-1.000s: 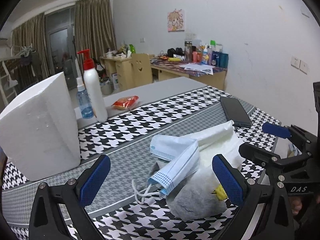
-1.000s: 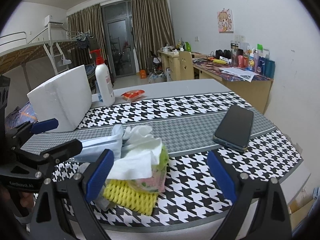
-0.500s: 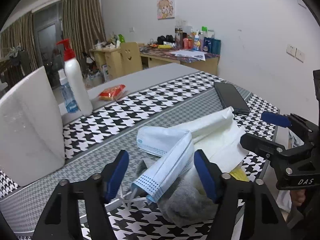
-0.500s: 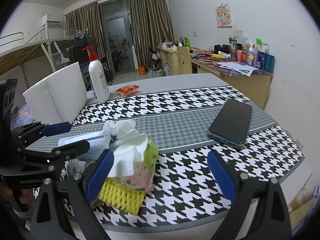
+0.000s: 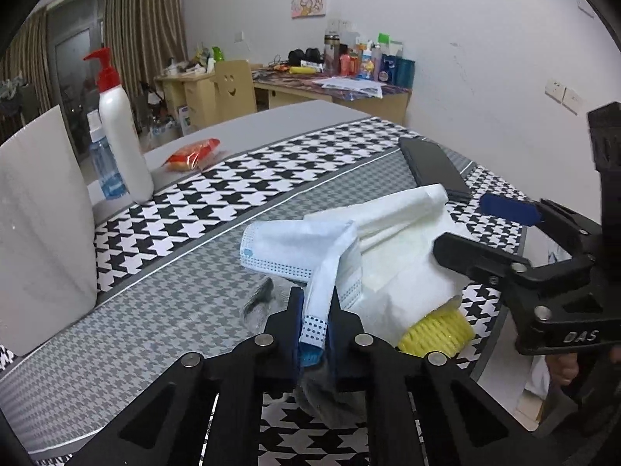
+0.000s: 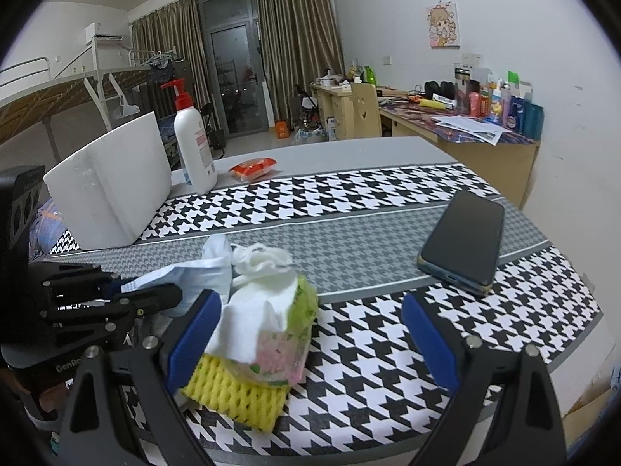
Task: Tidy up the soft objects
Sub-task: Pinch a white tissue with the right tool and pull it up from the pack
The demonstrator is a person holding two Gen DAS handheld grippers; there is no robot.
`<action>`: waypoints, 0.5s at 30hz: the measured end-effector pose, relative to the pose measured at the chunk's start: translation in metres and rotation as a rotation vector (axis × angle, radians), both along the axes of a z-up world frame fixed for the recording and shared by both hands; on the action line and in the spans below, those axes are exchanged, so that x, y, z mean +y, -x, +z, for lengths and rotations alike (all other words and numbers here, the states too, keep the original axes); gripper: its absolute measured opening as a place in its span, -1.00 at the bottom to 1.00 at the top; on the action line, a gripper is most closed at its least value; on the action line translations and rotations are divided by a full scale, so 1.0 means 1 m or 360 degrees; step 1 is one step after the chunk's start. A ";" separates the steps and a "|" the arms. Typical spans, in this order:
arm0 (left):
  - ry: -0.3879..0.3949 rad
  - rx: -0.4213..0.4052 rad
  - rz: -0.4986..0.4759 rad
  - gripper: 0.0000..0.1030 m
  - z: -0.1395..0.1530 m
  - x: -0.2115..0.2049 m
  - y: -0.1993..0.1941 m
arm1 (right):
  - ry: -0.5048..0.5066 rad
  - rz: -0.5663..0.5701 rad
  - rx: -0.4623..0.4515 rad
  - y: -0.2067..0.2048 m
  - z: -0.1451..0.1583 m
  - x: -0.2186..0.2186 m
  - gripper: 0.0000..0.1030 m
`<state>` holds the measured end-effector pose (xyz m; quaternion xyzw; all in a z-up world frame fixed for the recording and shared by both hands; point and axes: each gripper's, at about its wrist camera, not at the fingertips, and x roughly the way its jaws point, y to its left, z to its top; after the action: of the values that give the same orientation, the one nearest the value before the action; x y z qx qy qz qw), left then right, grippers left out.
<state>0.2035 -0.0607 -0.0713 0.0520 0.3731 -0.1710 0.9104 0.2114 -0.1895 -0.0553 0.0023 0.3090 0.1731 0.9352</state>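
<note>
Houndstooth cloth covers the counter [image 5: 202,209] in a bedroom with curtains and a cluttered desk behind. On it, near the front edge, sits a heap of soft things, and the blue face mask [image 5: 310,256] lies on top of that heap. The left tool [image 5: 314,334] has its jaws pinched tight on the mask's near end, the rest of the mask trailing up and away over the white tissue [image 5: 403,233]. Under the tissue lie a yellow foam net [image 6: 233,388], a green-and-pink tissue pack [image 6: 287,341] and a grey fuzzy cloth [image 5: 330,400] just below the left tool.

Lifting from here could go wrong: the mask's ear loops, which I cannot see, may be caught in the heap and drag the tissue or the grey cloth along. The grip is on one thin end, so it might also slip.

Beside the heap, the right tool [image 6: 310,334] stands wide, holding nothing, its left pad touching the tissue pack. A phone [image 6: 462,240] lies beyond the heap.
</note>
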 end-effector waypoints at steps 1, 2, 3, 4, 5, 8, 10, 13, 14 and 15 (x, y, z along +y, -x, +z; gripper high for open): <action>0.0017 -0.0007 -0.0007 -0.82 0.002 0.001 0.001 | 0.0000 0.0006 -0.0001 -0.001 0.000 0.001 0.88; 0.0032 -0.0013 -0.0011 -0.82 0.004 0.001 0.003 | -0.0001 0.0012 0.0000 -0.002 0.000 0.003 0.88; 0.0044 -0.0020 -0.0013 -0.83 0.005 0.002 0.004 | -0.0002 0.0016 0.0001 -0.003 0.000 0.004 0.88; 0.0050 -0.0026 -0.0012 -0.83 0.006 0.003 0.004 | -0.0006 0.0021 0.0001 -0.004 0.001 0.005 0.88; 0.0055 -0.0037 -0.0005 -0.83 0.008 0.005 0.005 | -0.0011 0.0028 0.0002 -0.005 0.001 0.006 0.88; 0.0080 -0.0076 -0.0002 -0.83 0.013 0.008 0.007 | -0.0014 0.0047 -0.0002 -0.009 0.003 0.008 0.88; 0.0098 -0.0101 0.0006 -0.83 0.017 0.011 0.009 | -0.0015 0.0053 0.0002 -0.011 0.004 0.010 0.88; 0.0108 -0.0140 0.0033 -0.83 0.023 0.017 0.011 | -0.0030 0.0081 0.0022 -0.015 0.003 0.011 0.87; 0.0112 -0.0146 0.0042 -0.83 0.025 0.018 0.012 | -0.0034 0.0089 0.0028 -0.015 0.002 0.012 0.87; 0.0117 -0.0149 0.0057 -0.83 0.026 0.021 0.012 | -0.0038 0.0095 0.0031 -0.016 0.002 0.013 0.87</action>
<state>0.1914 -0.0397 -0.0458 0.0200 0.3245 -0.1658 0.9310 0.2277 -0.1770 -0.0535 0.0059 0.3160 0.2044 0.9264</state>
